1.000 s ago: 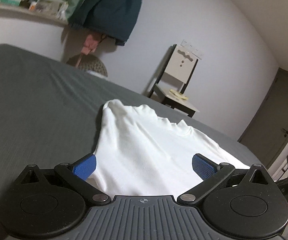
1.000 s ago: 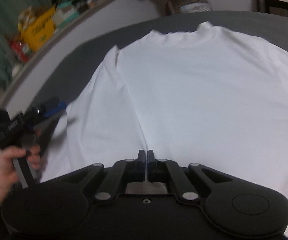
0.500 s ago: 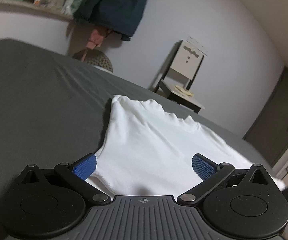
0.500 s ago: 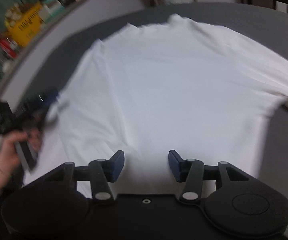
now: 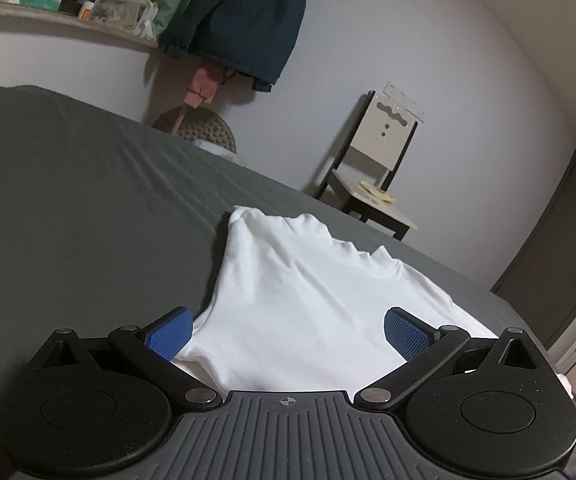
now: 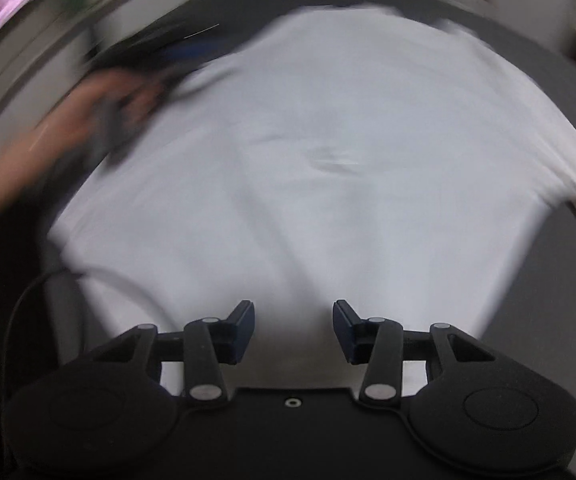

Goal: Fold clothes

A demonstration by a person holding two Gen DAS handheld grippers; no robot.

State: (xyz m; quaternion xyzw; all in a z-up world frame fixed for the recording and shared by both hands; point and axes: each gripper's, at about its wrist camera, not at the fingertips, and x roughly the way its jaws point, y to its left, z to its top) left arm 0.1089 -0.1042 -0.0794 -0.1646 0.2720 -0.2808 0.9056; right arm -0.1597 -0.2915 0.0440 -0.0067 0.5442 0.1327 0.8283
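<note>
A white long-sleeved shirt (image 5: 308,292) lies spread on a dark grey bed sheet (image 5: 68,220), collar at the far end. My left gripper (image 5: 286,334) hovers low at the shirt's near left edge, open, blue pads wide apart with nothing between them. In the blurred right wrist view the same shirt (image 6: 328,160) fills the middle. My right gripper (image 6: 293,326) stands open above its near hem, holding nothing. A hand (image 6: 88,120) with the other gripper shows at the shirt's left side.
A dark chair (image 5: 376,184) with a light seat stands by the far wall. A woven stool (image 5: 204,132) sits beyond the bed. Jackets (image 5: 240,12) hang below a cluttered shelf (image 5: 48,0). A grey door (image 5: 560,260) is at the right.
My right gripper let go of the shirt fold and opened, then swung quickly across the shirt. My left gripper stayed open and drifted slightly along the shirt's left edge.
</note>
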